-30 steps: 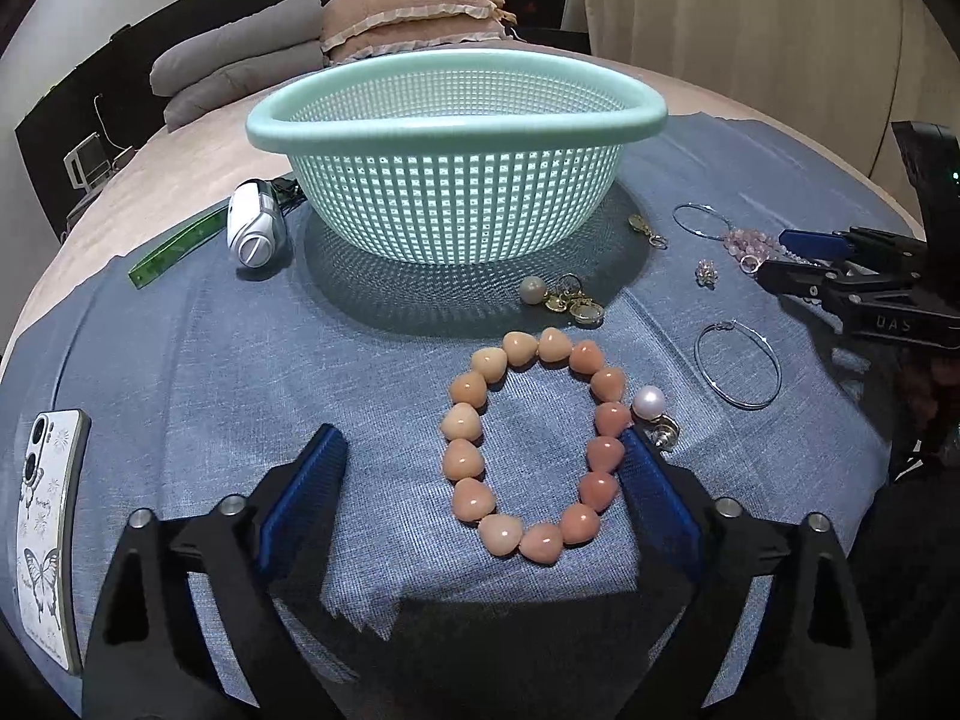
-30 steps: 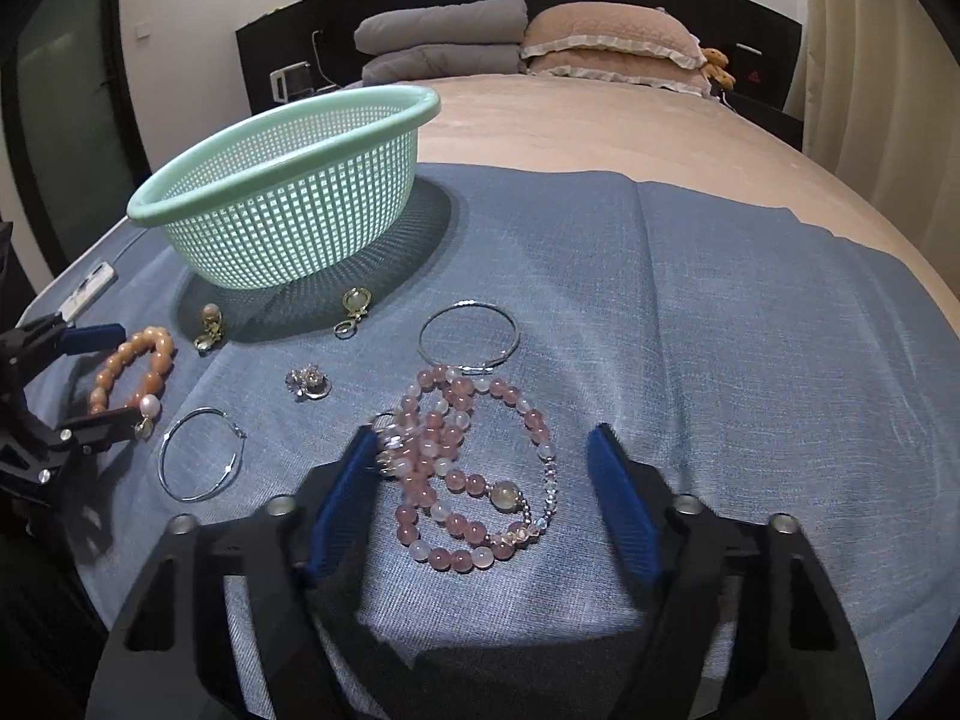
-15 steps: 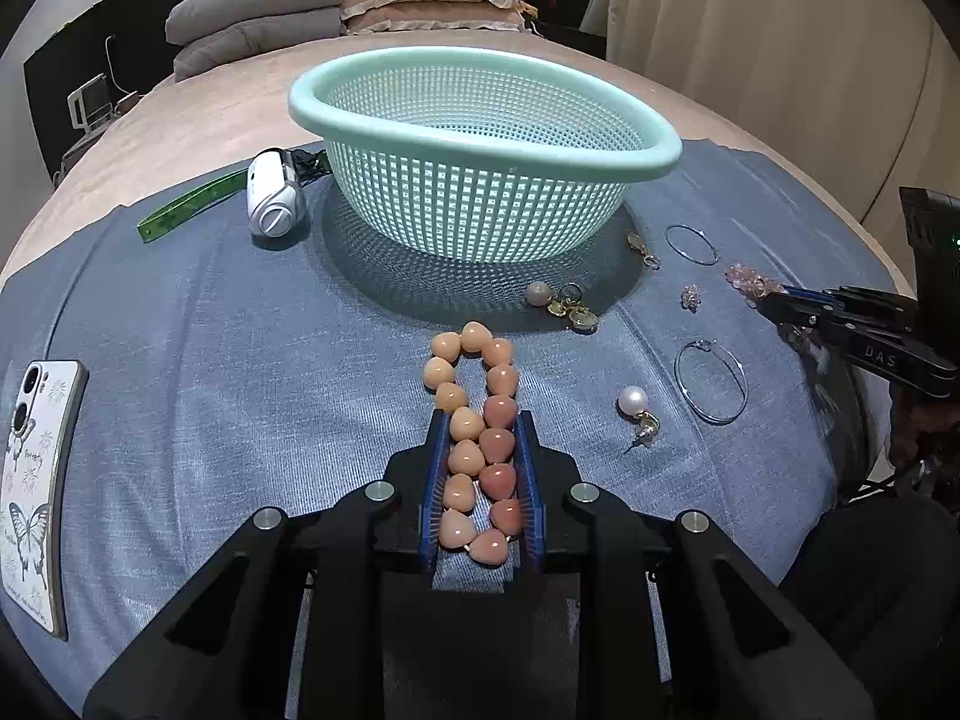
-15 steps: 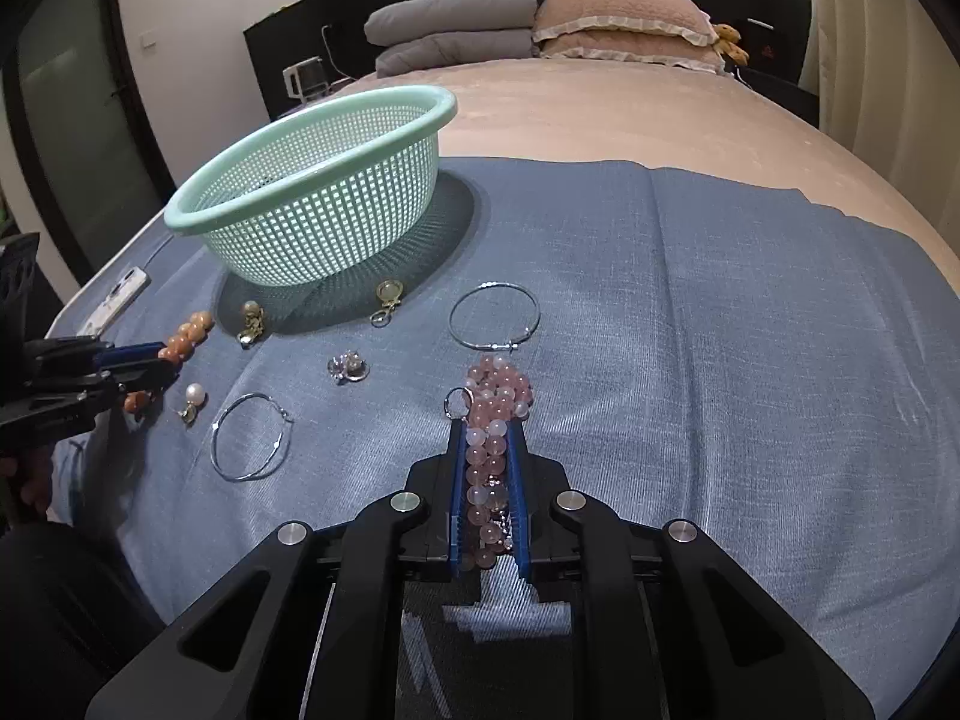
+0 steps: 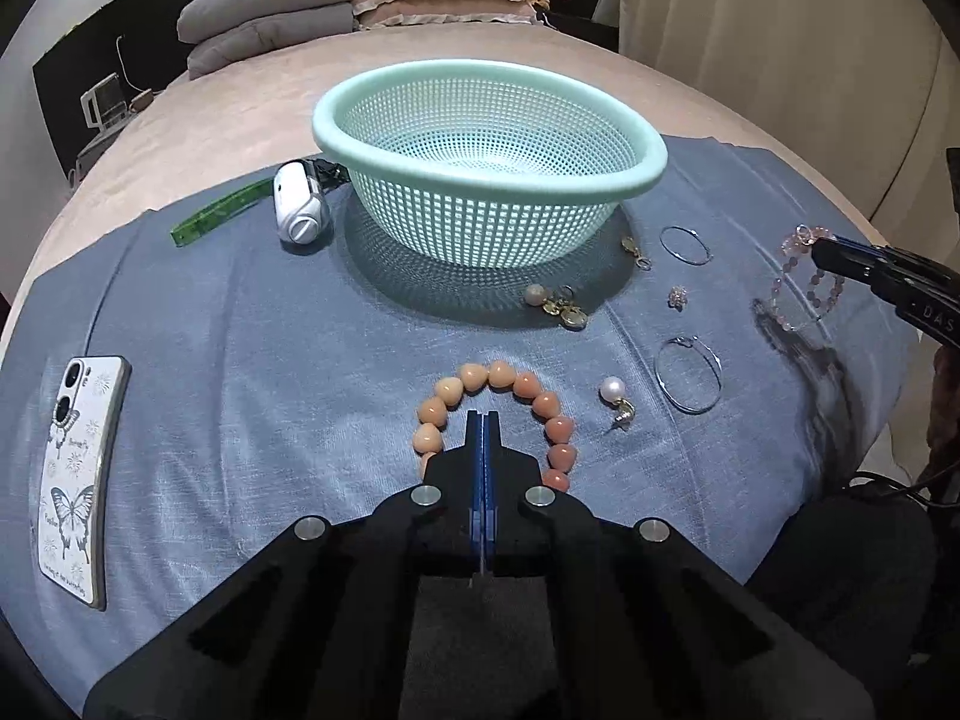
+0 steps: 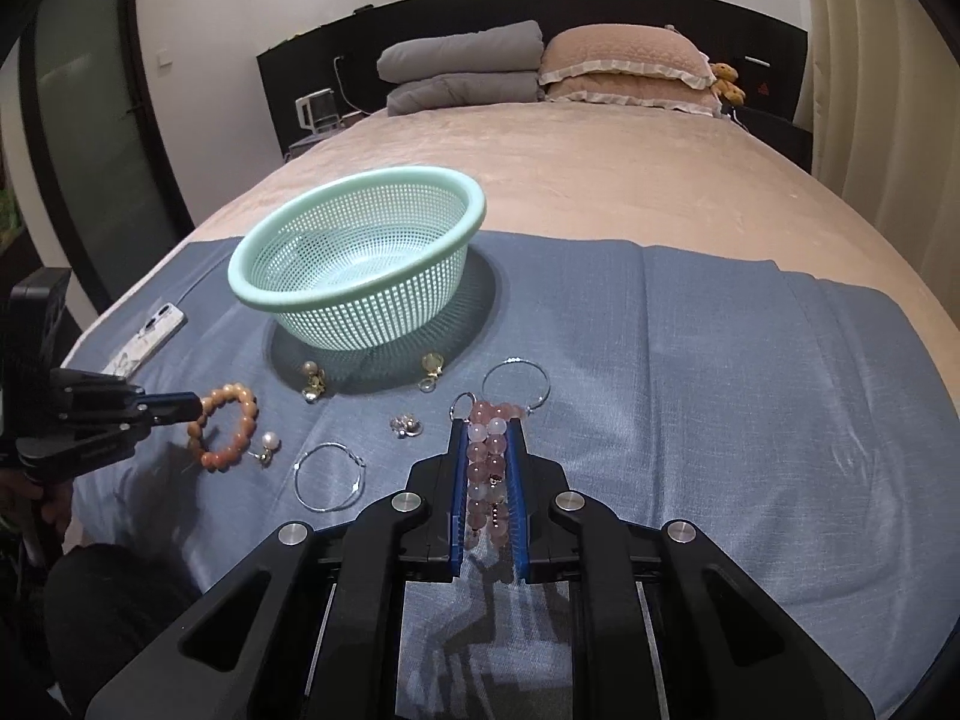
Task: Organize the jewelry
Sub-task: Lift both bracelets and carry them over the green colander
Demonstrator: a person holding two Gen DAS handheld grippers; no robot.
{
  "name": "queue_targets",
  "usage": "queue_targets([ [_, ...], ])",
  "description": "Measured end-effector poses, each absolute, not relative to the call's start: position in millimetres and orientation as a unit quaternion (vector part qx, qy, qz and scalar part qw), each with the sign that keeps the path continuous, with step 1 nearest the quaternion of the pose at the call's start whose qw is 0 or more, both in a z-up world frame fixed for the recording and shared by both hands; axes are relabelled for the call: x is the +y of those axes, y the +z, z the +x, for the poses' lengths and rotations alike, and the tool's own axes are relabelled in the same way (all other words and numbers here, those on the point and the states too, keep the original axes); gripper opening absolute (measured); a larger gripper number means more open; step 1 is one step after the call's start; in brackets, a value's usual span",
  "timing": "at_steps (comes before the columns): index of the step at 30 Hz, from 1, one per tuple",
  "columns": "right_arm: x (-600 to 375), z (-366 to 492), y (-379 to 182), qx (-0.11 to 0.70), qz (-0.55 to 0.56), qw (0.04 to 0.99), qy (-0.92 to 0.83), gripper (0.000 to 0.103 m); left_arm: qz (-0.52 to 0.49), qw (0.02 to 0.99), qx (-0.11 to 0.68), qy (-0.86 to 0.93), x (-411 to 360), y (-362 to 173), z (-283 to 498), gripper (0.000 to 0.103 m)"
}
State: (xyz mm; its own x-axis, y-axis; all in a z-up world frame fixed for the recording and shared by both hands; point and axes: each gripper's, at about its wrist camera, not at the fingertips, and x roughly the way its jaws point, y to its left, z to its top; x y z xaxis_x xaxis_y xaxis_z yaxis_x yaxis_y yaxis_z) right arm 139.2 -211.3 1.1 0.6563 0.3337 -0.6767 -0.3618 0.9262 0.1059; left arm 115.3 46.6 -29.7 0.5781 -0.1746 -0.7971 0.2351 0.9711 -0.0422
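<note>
At the lower middle of the left wrist view, our left tongs [image 5: 483, 420] are pressed together, apparently pinching the peach heart-bead bracelet [image 5: 501, 373] by its hidden near side, a thin hold that could slip as we carry it. Above them, the mint-green plastic mesh basket [image 5: 322, 120] looks empty. Our right tongs [image 6: 487, 427] clamp the bunched pink bead bracelet [image 6: 480, 477], whose loose loops could snag the basket's rim.
</note>
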Motion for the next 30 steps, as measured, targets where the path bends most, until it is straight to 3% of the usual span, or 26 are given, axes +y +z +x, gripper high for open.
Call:
queue_targets([
  [3,-213,136,5,0.364,-0.021,0.912,0.191,0.011,0.036,0.887,0.445,-0.116,50,-31,120,0.013],
  [5,-213,135,7,0.362,-0.023,0.912,0.192,0.011,0.042,0.887,0.446,-0.111,50,-33,124,0.033],
  [7,-214,136,9,0.362,-0.022,0.912,0.191,0.011,0.048,0.887,0.447,-0.107,52,-35,126,0.038],
  [15,-212,141,13,0.361,-0.023,0.912,0.196,0.011,0.057,0.877,0.465,-0.110,54,-53,134,0.035],
  [16,-211,142,13,0.360,-0.026,0.912,0.196,0.011,0.061,0.876,0.465,-0.114,53,-53,134,0.019],
  [17,-210,142,14,0.360,-0.027,0.911,0.198,0.011,0.063,0.874,0.467,-0.117,53,-54,135,0.012],
  [30,-204,140,37,0.344,-0.037,0.914,0.213,0.011,0.036,0.883,0.450,-0.128,55,-26,128,0.012],
])
